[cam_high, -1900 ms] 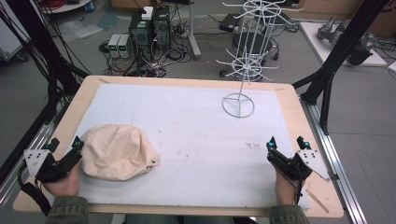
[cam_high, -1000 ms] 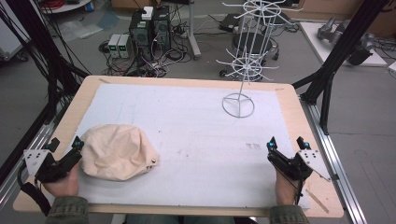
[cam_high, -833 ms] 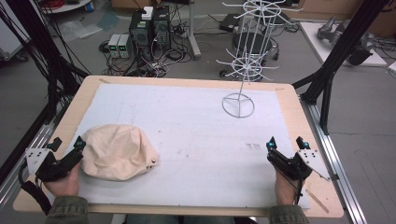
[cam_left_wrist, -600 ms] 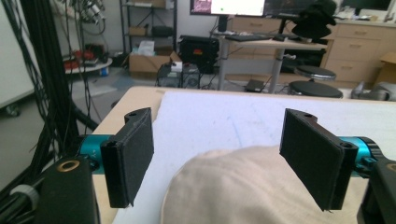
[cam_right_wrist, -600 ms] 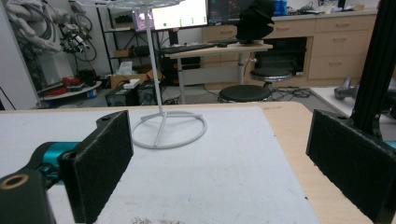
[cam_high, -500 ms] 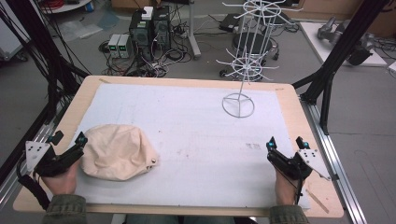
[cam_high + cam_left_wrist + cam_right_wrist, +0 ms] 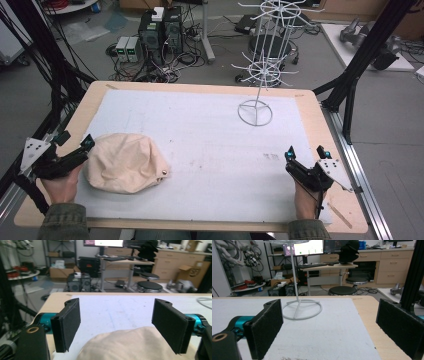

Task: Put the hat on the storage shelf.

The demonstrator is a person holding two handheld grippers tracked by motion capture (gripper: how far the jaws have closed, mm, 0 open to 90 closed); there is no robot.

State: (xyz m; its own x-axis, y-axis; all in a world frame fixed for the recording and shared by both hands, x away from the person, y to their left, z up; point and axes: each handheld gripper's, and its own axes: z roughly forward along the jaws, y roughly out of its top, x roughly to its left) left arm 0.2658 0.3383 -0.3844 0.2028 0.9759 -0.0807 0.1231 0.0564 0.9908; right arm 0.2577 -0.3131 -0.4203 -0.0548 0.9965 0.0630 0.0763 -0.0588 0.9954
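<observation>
- Left gripper point(image 7: 75, 144) sat at the left edge of the hat point(image 7: 125, 162), jaws spread wide, nothing between them.
- Right gripper point(image 7: 306, 152) hung well right of the hat, jaws also wide and empty.
- Hat lay on the white mat point(image 7: 200, 130), at its near left part, well apart from the wire stand point(image 7: 265, 50).
- Risk: soft cloth could bunch or slide away from the left gripper if the jaws closed on a thin fold; a shallow bite would likely slip.
- Risk: the hat's small metal stud point(image 7: 164, 173) faced away from the left gripper, so a pull from that side might flip or drag the hat.
- Risk: the stand looked light; a hat hooked on it clumsily could tip it.
- Left gripper view put the hat's crown point(image 7: 130, 345) low between the pads point(image 7: 67, 323), not yet touched.
- Right gripper view showed the stand's ring base point(image 7: 302, 308) ahead, beyond the hat's side of the mat.
- High view alone gave both grippers' spacing from the hat.
</observation>
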